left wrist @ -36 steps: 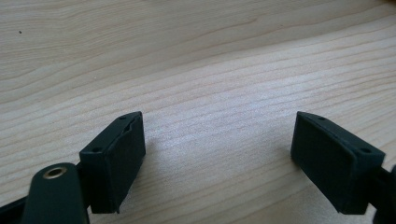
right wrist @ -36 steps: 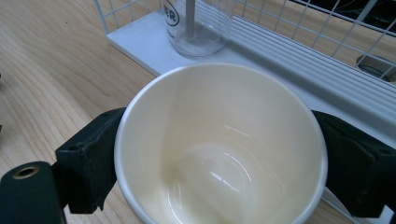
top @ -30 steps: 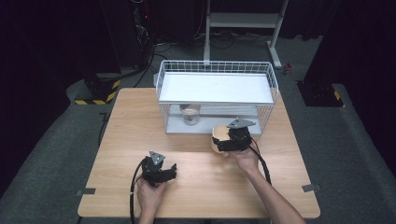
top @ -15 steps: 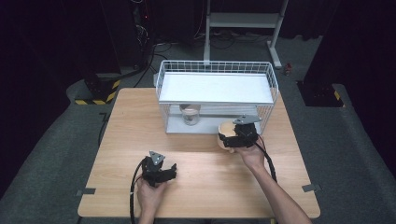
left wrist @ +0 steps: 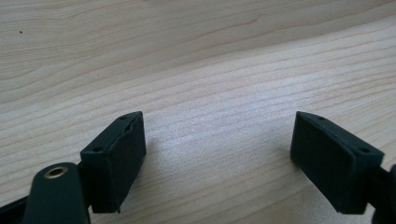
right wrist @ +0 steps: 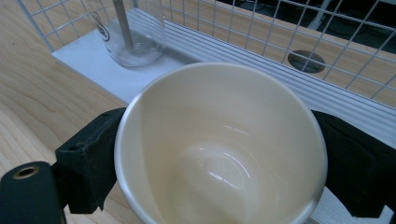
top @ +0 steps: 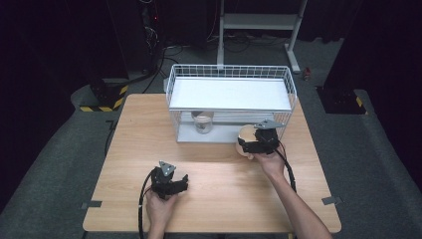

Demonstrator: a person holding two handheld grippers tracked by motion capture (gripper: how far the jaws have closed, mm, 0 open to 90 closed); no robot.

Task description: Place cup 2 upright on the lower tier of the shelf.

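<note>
Since the earlier frames, moved toward the white wire rack (top: 230,87) with the cream cup (top: 245,136): the right tool (top: 251,144), now just in front of the rack's lower shelf near its right end. Unmoved meanwhile: the left tool (top: 175,185), low over the wooden counter (top: 124,144) near its front edge, well apart from the rack.

In the right gripper view, cream cup (right wrist: 219,144) pinched from both sides by the black pads (right wrist: 91,163), mouth turned toward the camera, inside empty and glossy. Held above the counter, close before the white lower shelf (right wrist: 88,56). On that shelf, behind the wire, a clear glass jar (right wrist: 135,35); same jar seen in the high view under the upper shelf, left of the cup (top: 203,121).

In the left gripper view, pads (left wrist: 119,156) spread apart, nothing between them, only bare wood grain below.
</note>
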